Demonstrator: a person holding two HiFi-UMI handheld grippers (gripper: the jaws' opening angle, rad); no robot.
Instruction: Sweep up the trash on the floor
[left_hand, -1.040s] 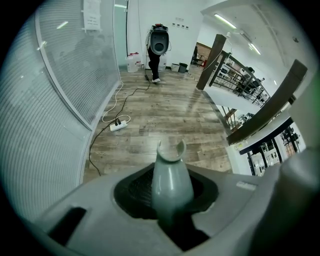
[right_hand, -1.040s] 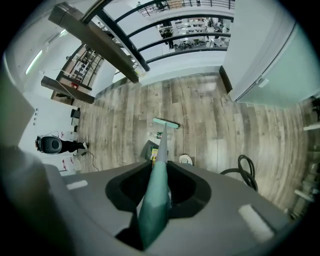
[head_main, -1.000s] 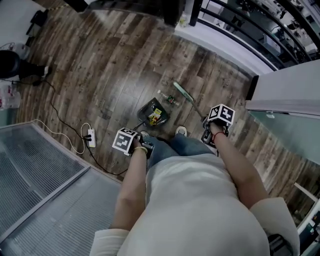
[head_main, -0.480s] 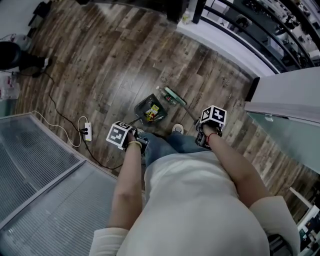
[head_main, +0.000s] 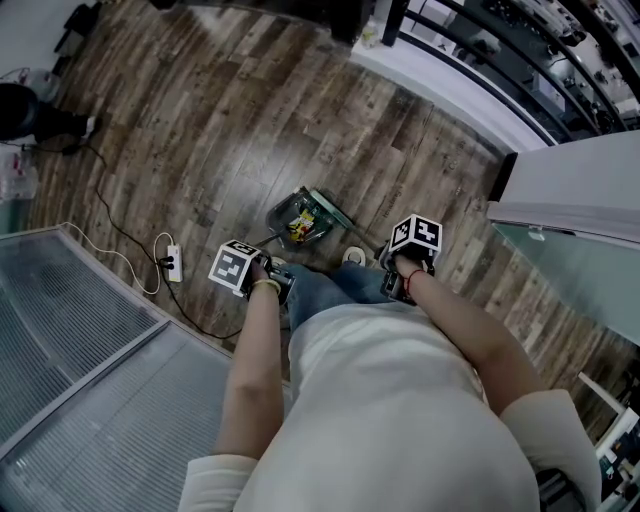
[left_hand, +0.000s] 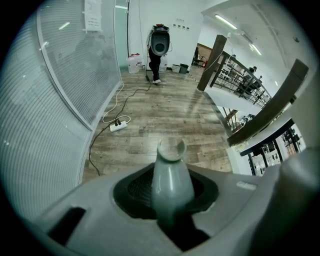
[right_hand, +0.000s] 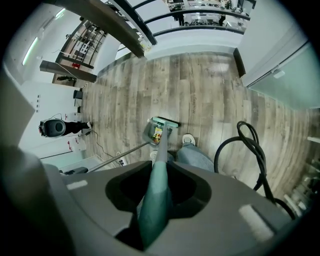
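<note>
A dark dustpan (head_main: 292, 212) lies on the wood floor ahead of my feet, with yellow and mixed trash (head_main: 299, 224) in it. The green broom head (head_main: 330, 209) rests against the pan's open side. My left gripper (head_main: 272, 280) is shut on the dustpan's long grey handle (left_hand: 170, 176). My right gripper (head_main: 396, 274) is shut on the green broom handle (right_hand: 154, 200). In the right gripper view the broom head (right_hand: 165, 122) touches the dustpan (right_hand: 151, 132), and the trash (right_hand: 158, 133) sits inside.
A white power strip (head_main: 175, 266) and its cable lie on the floor at the left, beside a ribbed glass partition (head_main: 70, 370). My shoe (head_main: 353, 257) is just behind the pan. A black hose (right_hand: 247, 150) loops at my right. A railing (head_main: 470, 60) runs at the back.
The broom head has swept left across the floor from well right of the dustpan up to its mouth. The loose bits that lay between them are no longer on the floor.
</note>
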